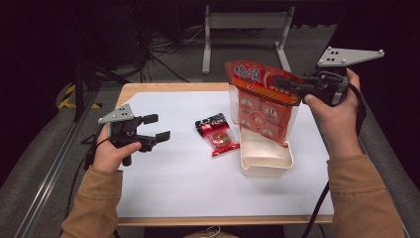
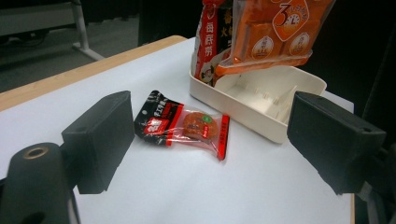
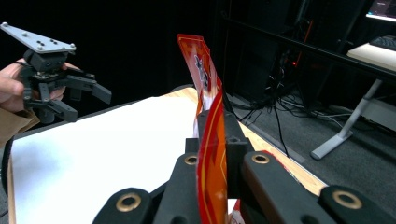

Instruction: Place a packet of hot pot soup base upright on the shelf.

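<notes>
My right gripper (image 1: 283,84) is shut on the top edge of a large orange snack bag (image 1: 260,101) and holds it upright above a cream tray (image 1: 265,161). In the right gripper view the bag's red edge (image 3: 211,154) is pinched between the two black jaws. A small red and black snack packet (image 1: 217,133) lies flat on the white table cover, left of the tray. My left gripper (image 1: 154,128) hovers open at the left side, jaws apart and empty, and in the left gripper view the small packet (image 2: 184,123) lies ahead between them, with the tray (image 2: 261,100) behind it.
The white cover (image 1: 173,173) spans the wooden table (image 1: 148,87). Beyond the far edge stand a metal table frame (image 1: 245,29) and cables on grey floor. A rail runs along the left side (image 1: 49,168).
</notes>
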Tool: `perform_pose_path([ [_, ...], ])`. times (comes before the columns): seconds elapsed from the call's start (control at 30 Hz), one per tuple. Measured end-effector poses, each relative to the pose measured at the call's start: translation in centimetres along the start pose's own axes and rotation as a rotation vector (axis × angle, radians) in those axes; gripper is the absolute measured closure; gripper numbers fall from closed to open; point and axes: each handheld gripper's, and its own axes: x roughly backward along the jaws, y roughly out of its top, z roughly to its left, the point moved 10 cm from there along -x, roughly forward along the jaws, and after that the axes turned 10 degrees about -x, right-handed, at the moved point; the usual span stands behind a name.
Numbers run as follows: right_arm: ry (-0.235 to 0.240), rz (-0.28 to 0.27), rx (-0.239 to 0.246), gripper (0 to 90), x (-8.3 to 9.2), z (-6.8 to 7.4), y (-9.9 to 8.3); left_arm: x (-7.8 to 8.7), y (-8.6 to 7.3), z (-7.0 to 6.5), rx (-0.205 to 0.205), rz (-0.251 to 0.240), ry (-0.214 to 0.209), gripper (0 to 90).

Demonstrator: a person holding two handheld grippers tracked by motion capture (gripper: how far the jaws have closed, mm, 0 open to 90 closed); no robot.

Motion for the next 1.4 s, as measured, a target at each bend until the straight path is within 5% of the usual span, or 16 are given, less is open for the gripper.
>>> perform_pose_path([
  [0.43, -0.017, -0.010, -0.059, 89.5, -0.3, -1.6, -2.0, -0.2, -0.3, 0.2, 0.005, 0.004, 0.010, 16.7],
  [1.4, -0.075, 0.010, -0.106, 89.4, -1.0, -4.5, -6.5, -0.4, -0.7, 0.4, 0.020, 0.013, 0.006, 16.3],
])
